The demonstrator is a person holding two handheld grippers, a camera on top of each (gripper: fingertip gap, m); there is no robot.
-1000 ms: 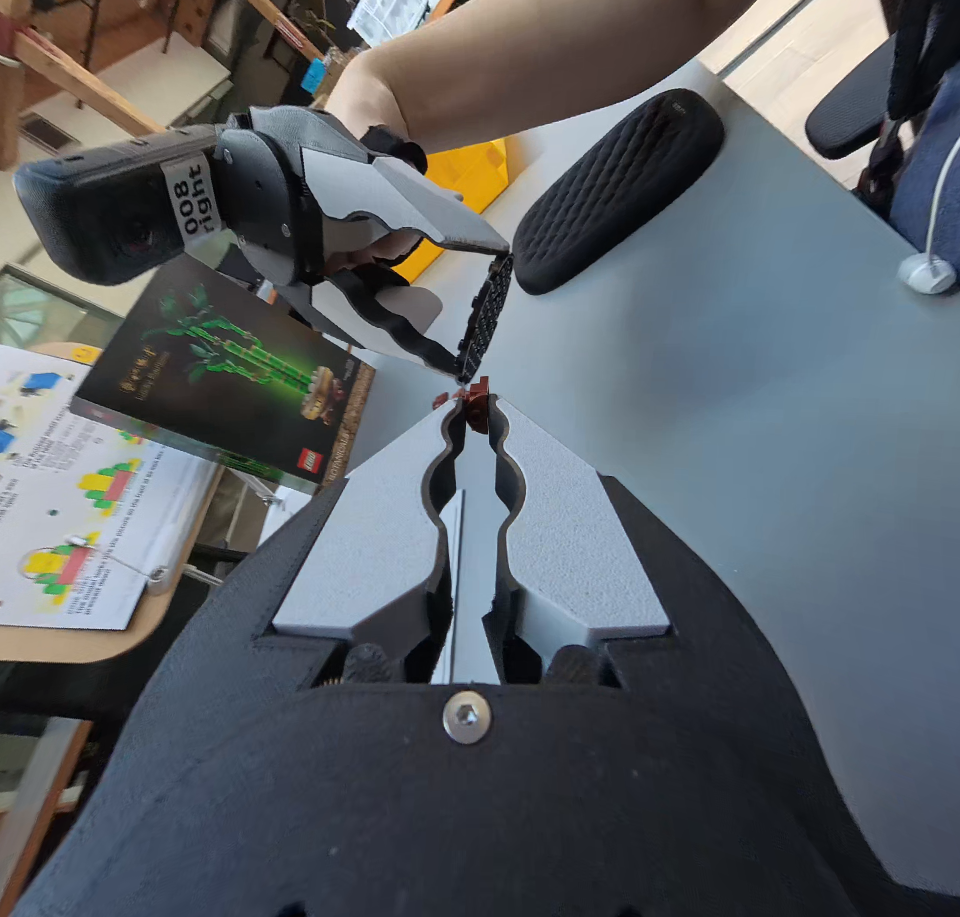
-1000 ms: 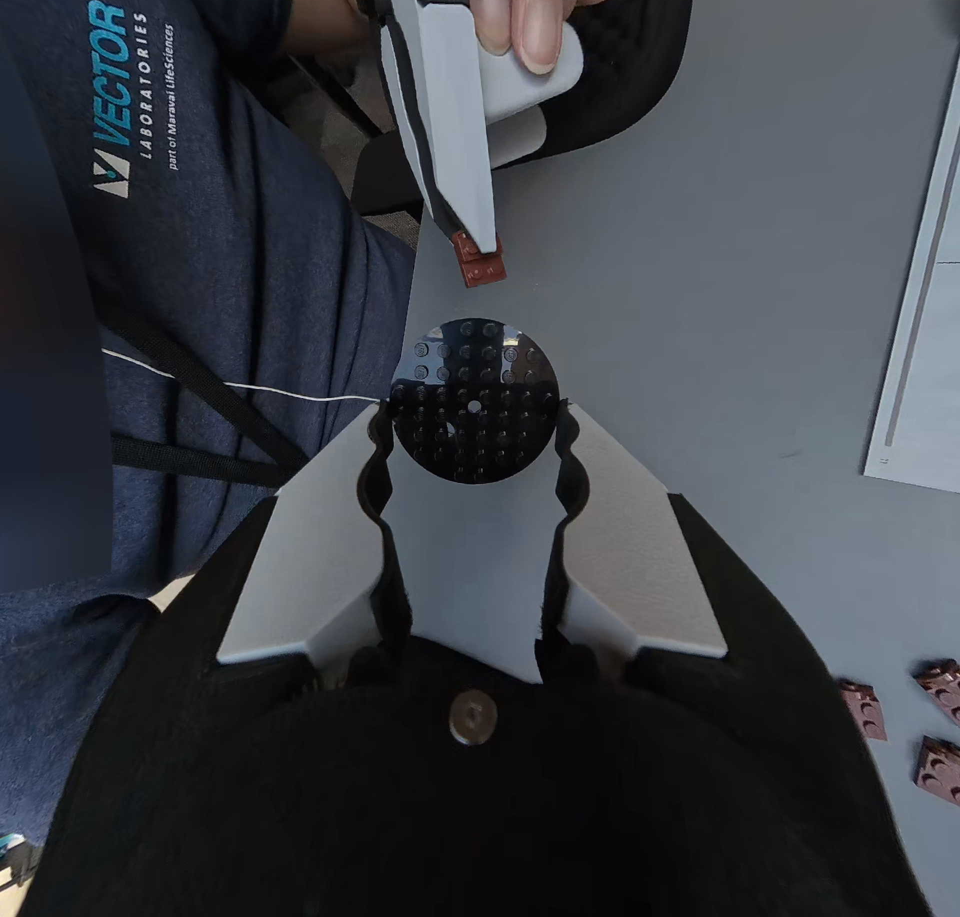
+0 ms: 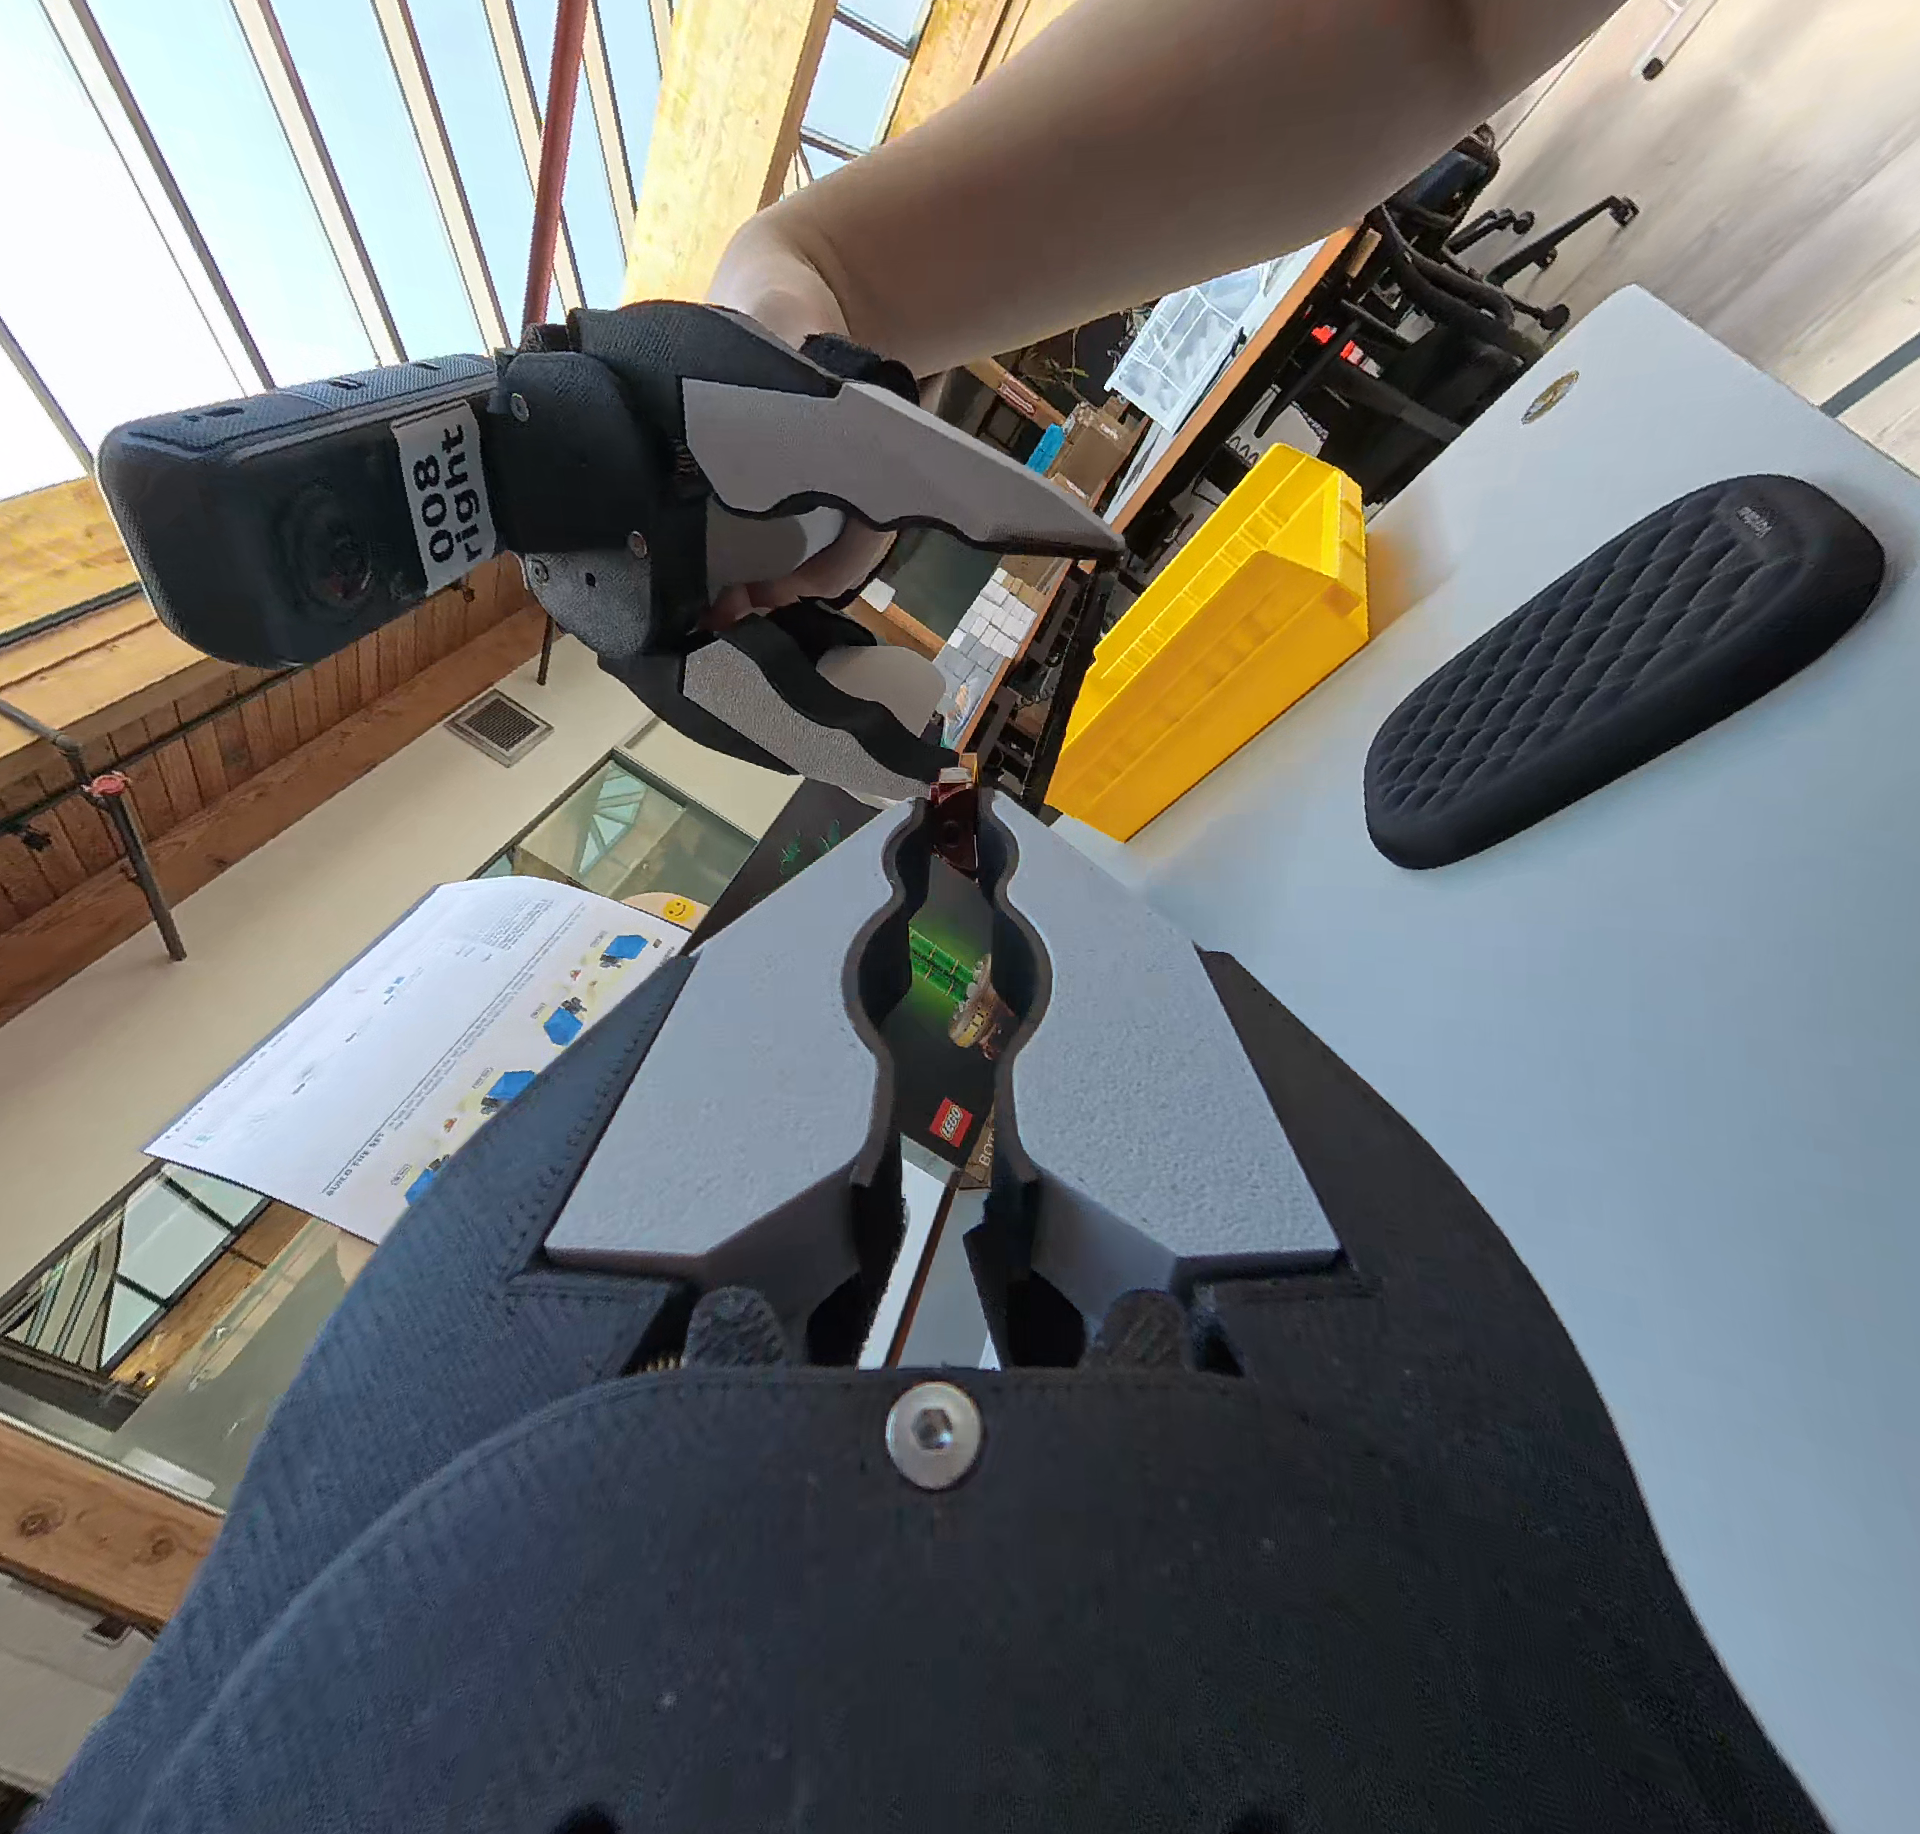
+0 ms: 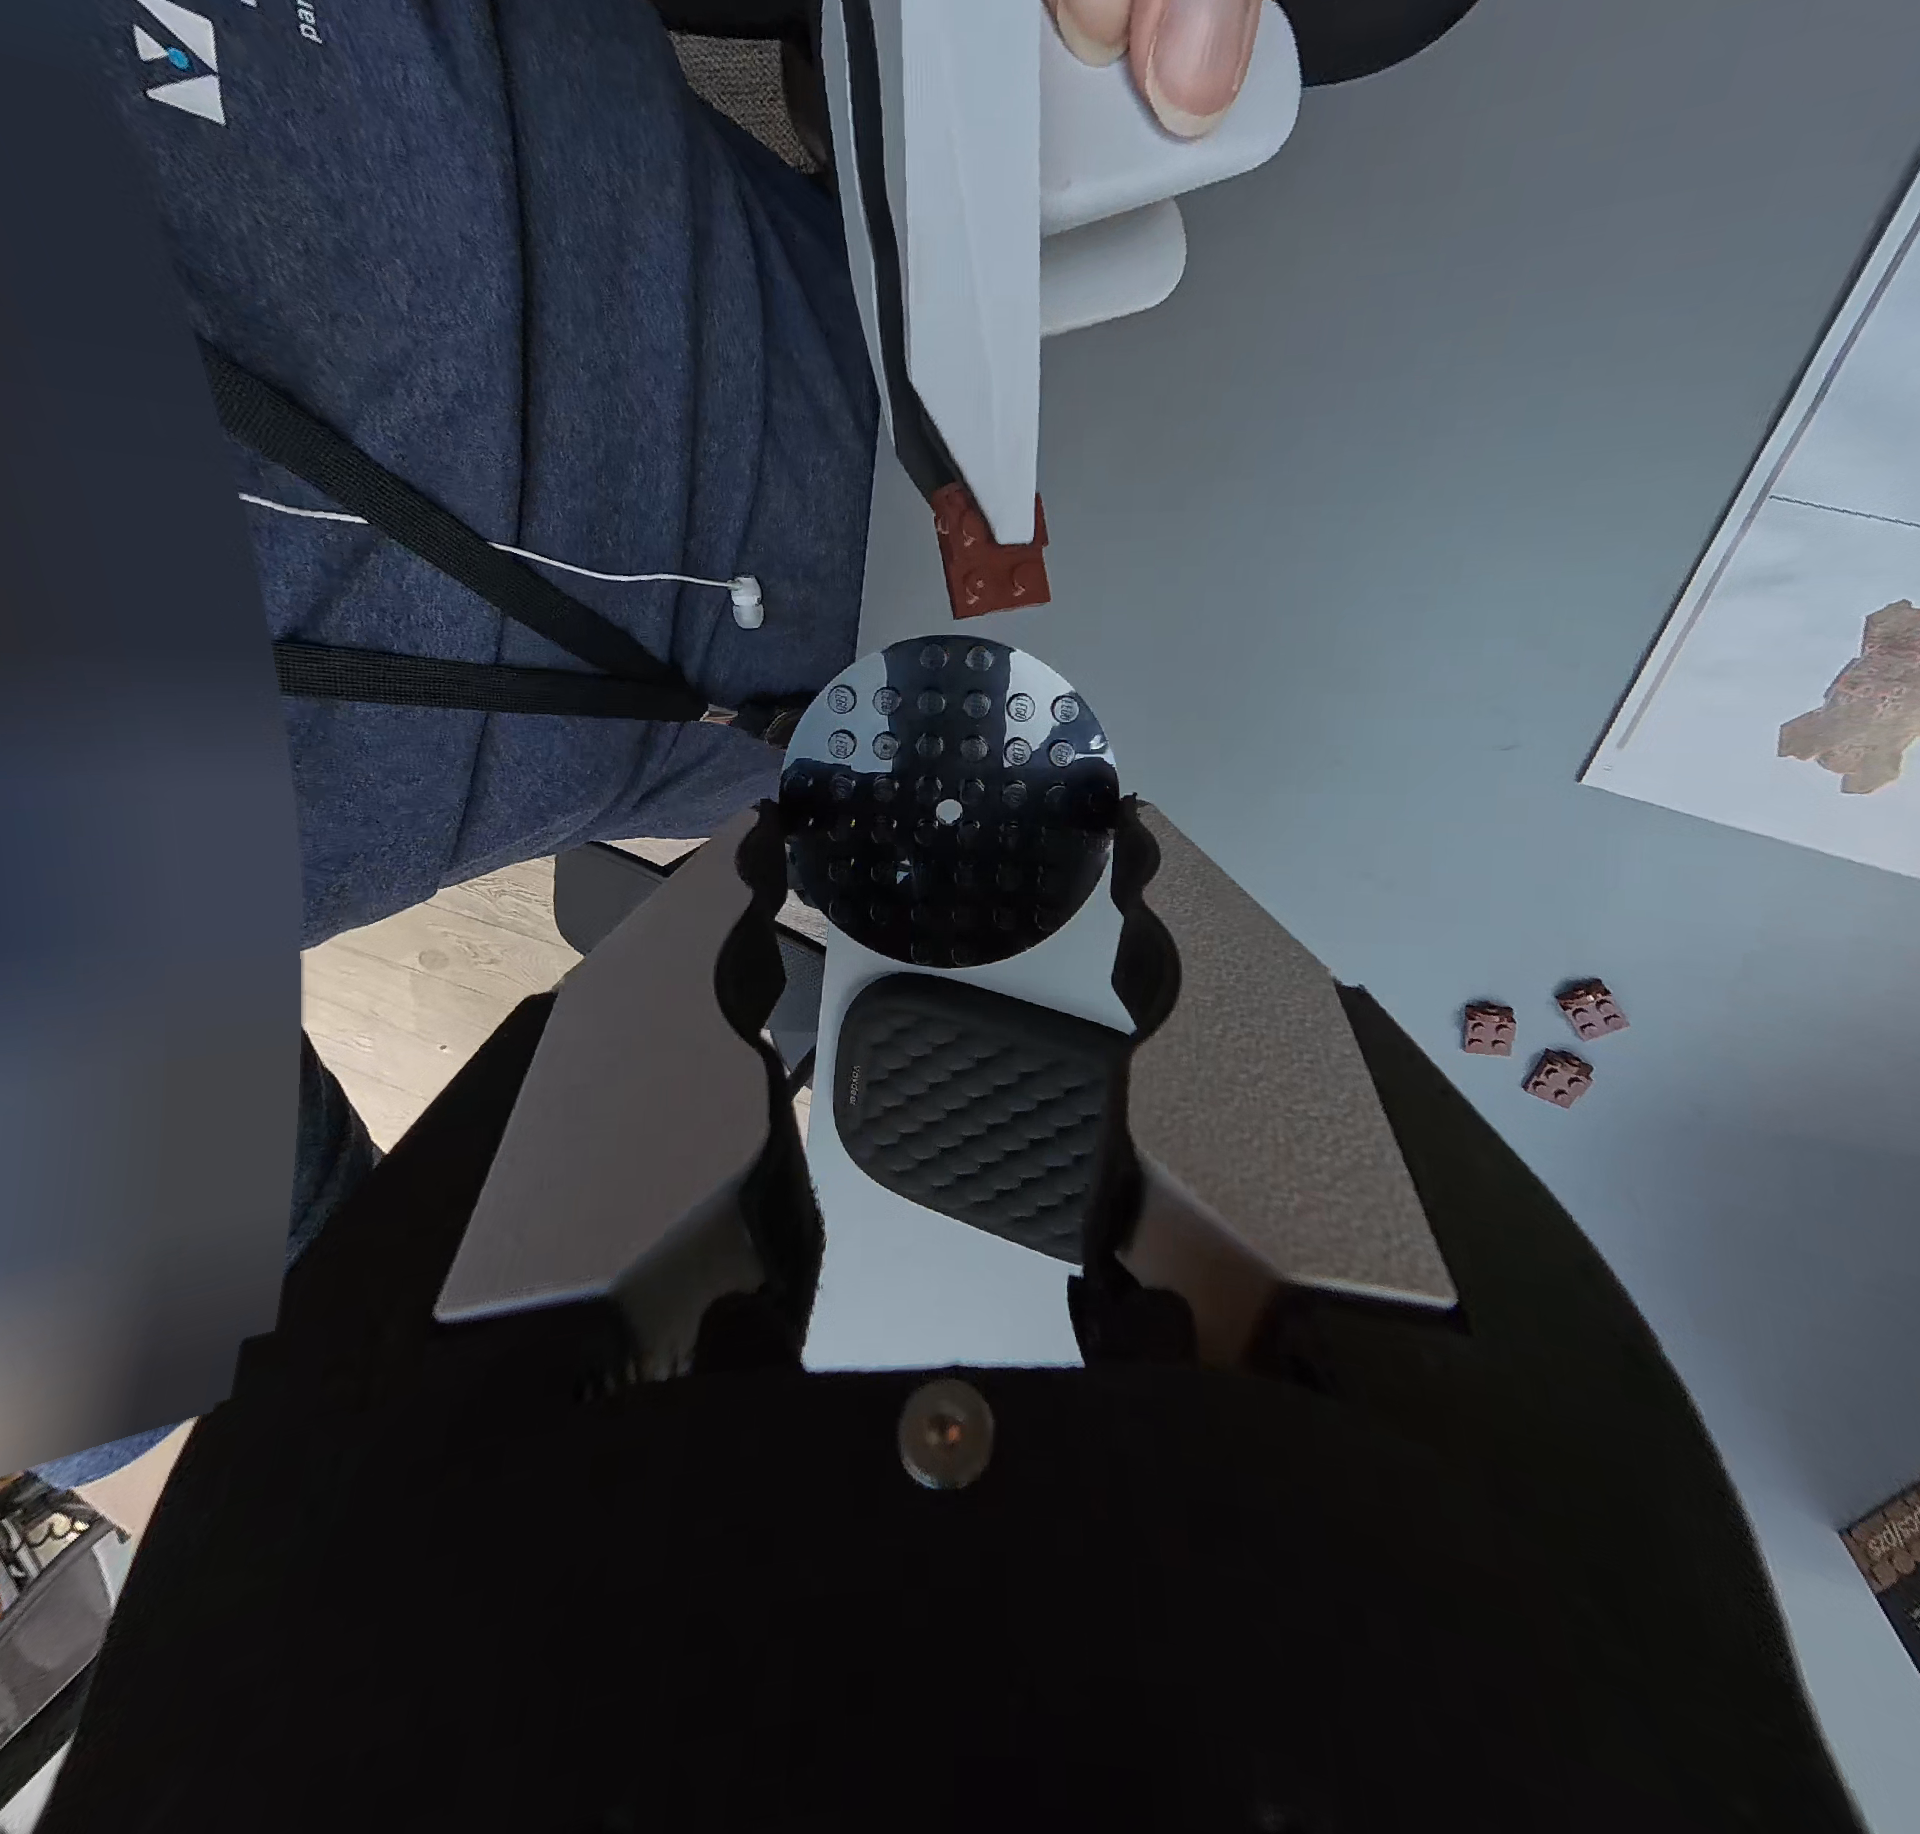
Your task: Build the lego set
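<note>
Compared with one second ago, both grippers are raised and tilted: the left wrist view now takes in ceiling beams and windows above the desk (image 3: 1558, 1109), and the black wrist rest (image 4: 971, 1109) now appears under the round plate in the right wrist view, where bare desk showed before. The gap between brick and plate looks about the same.

The right gripper (image 4: 948, 818) has its fingers spread wide and pinching the black round studded plate (image 4: 945, 797) by its opposite edges, stud side toward the camera. The left gripper (image 3: 954, 823) has its fingers pressed nearly together, pinching a small reddish-brown brick (image 4: 992, 563) at the tips. The brick hangs just beyond the far rim of the plate, near but apart from it.

Three loose brown bricks (image 4: 1543, 1041) lie on the desk to the right of the plate, well apart from it.
</note>
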